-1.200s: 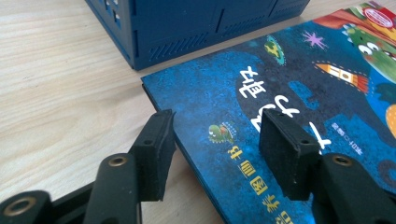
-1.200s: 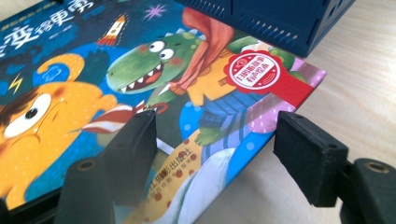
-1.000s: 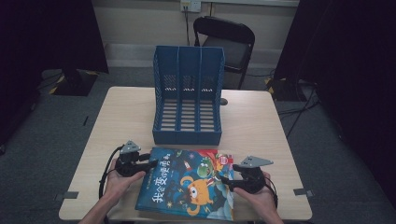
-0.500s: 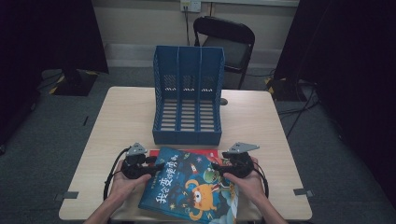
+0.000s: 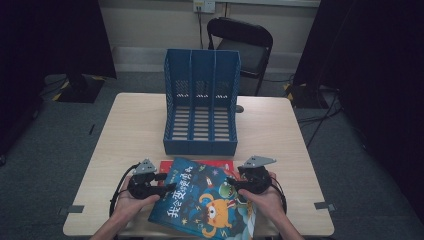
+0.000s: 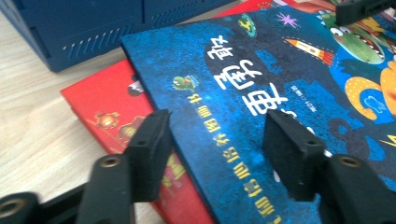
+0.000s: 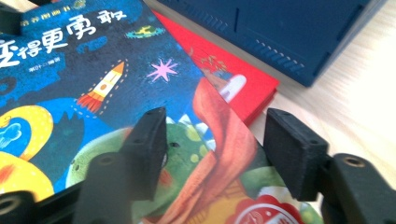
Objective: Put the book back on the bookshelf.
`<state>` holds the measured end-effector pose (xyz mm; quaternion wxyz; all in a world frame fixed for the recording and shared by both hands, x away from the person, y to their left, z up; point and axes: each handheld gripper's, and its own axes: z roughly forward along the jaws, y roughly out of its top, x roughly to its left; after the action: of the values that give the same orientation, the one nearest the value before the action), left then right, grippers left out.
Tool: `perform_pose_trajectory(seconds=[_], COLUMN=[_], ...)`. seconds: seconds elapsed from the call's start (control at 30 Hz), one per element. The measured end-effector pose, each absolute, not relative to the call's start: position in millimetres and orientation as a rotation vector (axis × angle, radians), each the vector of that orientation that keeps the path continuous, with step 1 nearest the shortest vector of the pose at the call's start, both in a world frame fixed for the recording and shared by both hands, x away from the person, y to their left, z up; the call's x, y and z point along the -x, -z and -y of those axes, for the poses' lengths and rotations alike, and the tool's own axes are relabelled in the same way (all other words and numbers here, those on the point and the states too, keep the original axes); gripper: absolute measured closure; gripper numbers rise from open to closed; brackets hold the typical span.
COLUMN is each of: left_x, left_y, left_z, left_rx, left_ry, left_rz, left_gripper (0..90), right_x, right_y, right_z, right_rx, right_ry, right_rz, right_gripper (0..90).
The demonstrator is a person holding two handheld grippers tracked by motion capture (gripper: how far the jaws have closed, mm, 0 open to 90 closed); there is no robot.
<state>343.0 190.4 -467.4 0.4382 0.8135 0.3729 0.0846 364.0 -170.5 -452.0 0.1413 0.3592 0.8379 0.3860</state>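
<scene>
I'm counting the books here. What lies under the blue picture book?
A red book lies under the blue picture book, its far edge and corners showing. Its covered part is hidden, so more beneath cannot be told.

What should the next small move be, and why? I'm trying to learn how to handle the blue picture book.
Probably close both jaws on the blue picture book. The left hand-held gripper and right hand-held gripper each stand open astride an opposite edge of it, not yet clamping. It lies askew on a red book before the blue file rack.

Between black fingers (image 6: 148,151), a dark-blue picture book (image 5: 207,197) with rocket and orange monster; beyond, red book (image 6: 105,107), blue file rack (image 5: 201,102).
</scene>
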Motion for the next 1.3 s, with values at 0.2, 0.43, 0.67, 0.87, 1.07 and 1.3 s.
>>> perform_pose_trajectory(seconds=[0.2,0.43,0.67,0.87,1.07,1.3], left_x=[-344.7,-358.3,-366.9,-369.1,-363.2,-334.3], left_y=[468.2,466.9,469.3,469.8,466.5,461.1], left_z=[-187.3,-177.2,-169.6,-172.4,-179.3,-188.3], left_rx=[-2.017,-2.041,-2.019,-2.016,-2.049,-2.116], left_ry=[-0.219,-0.196,-0.197,-0.181,-0.139,-0.12], left_rz=[-0.922,-0.887,-0.871,-0.863,-0.857,-0.849], left_gripper=[40.4,43.4,45.7,47.3,49.8,41.4], right_x=[-357.1,-349.5,-339.7,-349.5,-351.1,-352.0], right_y=[451.6,452.8,449.6,447.6,448.9,449.6], right_z=[174.4,186.7,191.6,182.4,167.7,169.7], right_rx=[-1.042,-1.087,-1.075,-1.051,-0.992,-1.002], right_ry=[-1.101,-1.137,-1.11,-1.131,-1.101,-1.105], right_rz=[-2.406,-2.415,-2.428,-2.444,-2.467,-2.47], right_gripper=[44.2,45.2,47.1,42.1,43.2,44.4])
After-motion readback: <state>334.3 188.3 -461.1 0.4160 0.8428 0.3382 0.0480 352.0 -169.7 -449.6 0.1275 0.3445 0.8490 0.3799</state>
